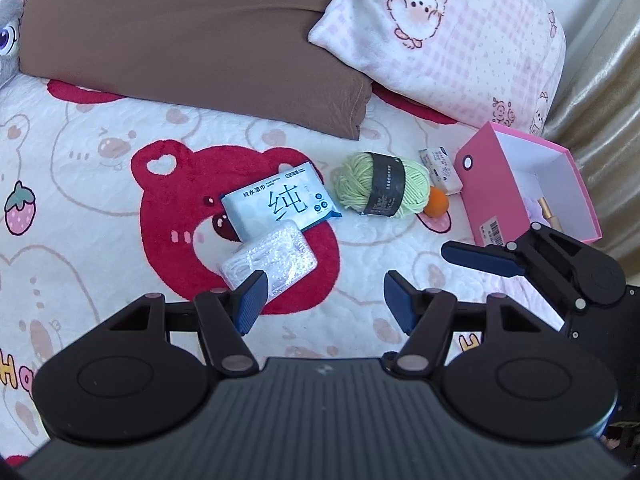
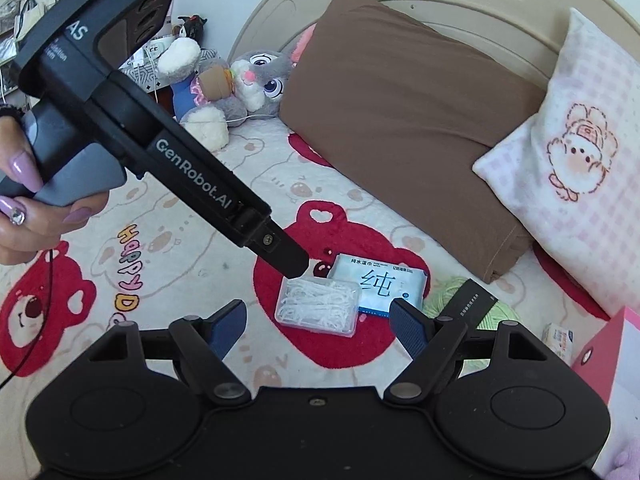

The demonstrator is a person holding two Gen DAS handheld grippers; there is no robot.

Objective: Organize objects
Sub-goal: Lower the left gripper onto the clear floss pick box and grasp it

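Observation:
A clear plastic box of white picks point(image 1: 270, 262) point(image 2: 318, 306) lies on the bed quilt, overlapping a blue-white wet wipes pack point(image 1: 282, 204) point(image 2: 384, 282). My left gripper point(image 1: 326, 300) is open and empty, its left finger beside the box's near corner. From the right wrist view, the left gripper point(image 2: 298, 270) slants down to the box's far left corner. My right gripper point(image 2: 318, 326) is open just short of the box. To the right lie a green yarn ball point(image 1: 382, 184), an orange ball point(image 1: 436, 202), a small packet point(image 1: 440, 170) and an open pink box point(image 1: 500, 200).
A brown pillow point(image 1: 192, 48) and a pink checked pillow point(image 1: 460, 40) lie at the head of the bed. A grey plush rabbit point(image 2: 256, 80) sits by the headboard. A hand point(image 2: 24, 208) holds the left gripper's handle. The pink box has small items inside.

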